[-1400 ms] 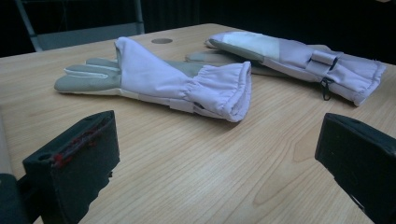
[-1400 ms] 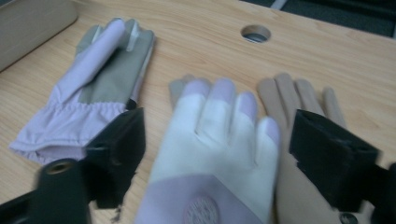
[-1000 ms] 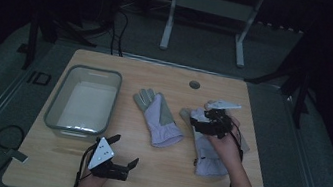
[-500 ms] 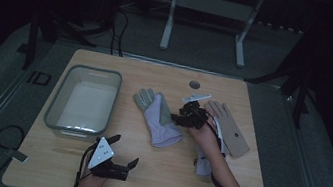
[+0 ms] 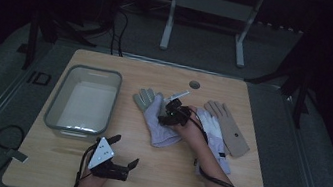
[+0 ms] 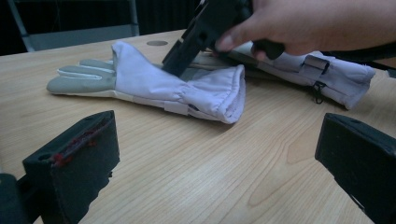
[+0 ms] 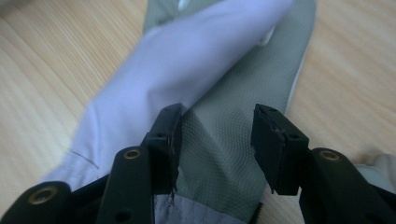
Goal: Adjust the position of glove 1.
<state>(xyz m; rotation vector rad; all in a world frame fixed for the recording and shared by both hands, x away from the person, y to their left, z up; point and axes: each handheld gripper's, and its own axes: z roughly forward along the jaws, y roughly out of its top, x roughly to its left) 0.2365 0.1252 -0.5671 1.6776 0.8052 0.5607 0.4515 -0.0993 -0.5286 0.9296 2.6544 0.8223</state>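
Lay flat near the middle of the worktop [image 5: 150, 182]: left glove [image 5: 155, 117], lavender cuff toward the person, grey fingers pointing away. Hovered right over its cuff end, right tongs [image 5: 169, 116], jaws parted, pads straddling a grey mesh patch of the fabric without pinching it. Rested low near the front edge, left tongs [image 5: 123, 160], jaws spread wide, nothing between them. Lay just right of the first, a second glove [image 5: 218, 137]. Stood well to the left, a grey tub [image 5: 83, 102].
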